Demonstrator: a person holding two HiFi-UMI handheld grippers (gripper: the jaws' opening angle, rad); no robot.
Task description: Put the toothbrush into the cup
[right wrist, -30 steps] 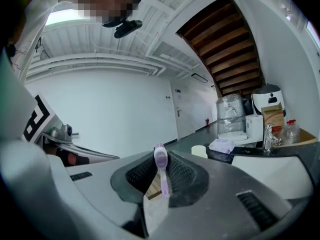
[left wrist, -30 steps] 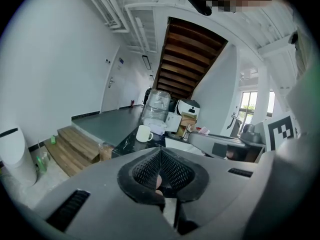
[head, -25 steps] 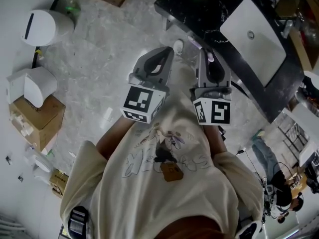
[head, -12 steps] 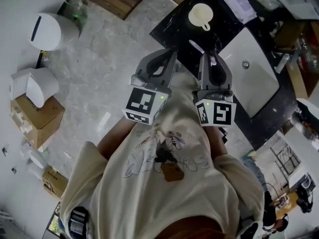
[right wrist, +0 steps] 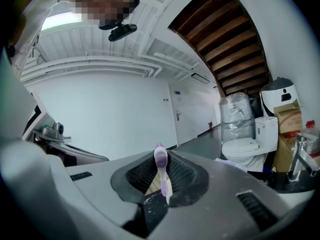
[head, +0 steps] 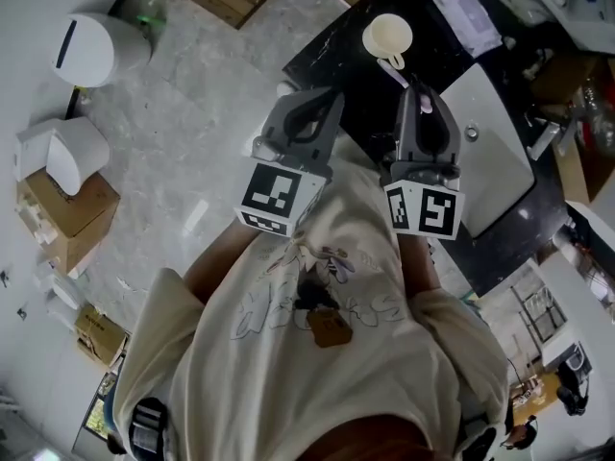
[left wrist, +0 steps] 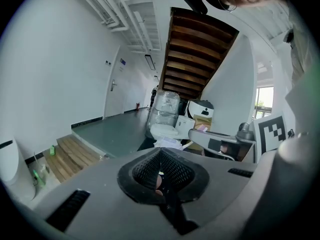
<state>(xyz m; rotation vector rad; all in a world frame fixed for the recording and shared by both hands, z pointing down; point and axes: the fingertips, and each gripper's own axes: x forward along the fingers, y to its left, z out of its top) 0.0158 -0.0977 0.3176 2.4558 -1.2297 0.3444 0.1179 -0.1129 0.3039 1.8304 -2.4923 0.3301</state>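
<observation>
Head view, right gripper (head: pixel 420 92): grey, held out in front of the person's chest, with its fingers reaching over the near edge of the black marbled bench (head: pixel 336 56).
Head view, toothbrush: a lilac-and-white plastic toothbrush (head: pixel 423 101) shows as a small pinkish tip between the right fingers.
Head view, cup: a cream round cup (head: pixel 387 36) with a small handle stands upright on the bench. It is ahead of the right fingertips and a little to their left, near but apart from them. Nothing can be seen inside it.
Head view, sink: a white rectangular sink (head: pixel 490 142) is set into the bench, to the right of the right fingers.
Head view, left gripper (head: pixel 315 99): level with the right one, with its fingers over the bench edge and the cup ahead of them to their right.

Left gripper view, left gripper (left wrist: pixel 161 173): the ribbed black fingers are pressed together with nothing held between them. The cup does not show here.

Right gripper view, right gripper (right wrist: pixel 160 180): the fingers are clenched on the toothbrush (right wrist: pixel 161 168). Its lilac head stands up above the fingertips and its pale handle runs down between them.
Right gripper view, cup: not visible past the fingers.

Progress, done: the toothbrush is picked up and has been brought to the bench.
Progress, left: carry it over the cup's mouth, lower it in and let go. I judge the task roughly half done.
</observation>
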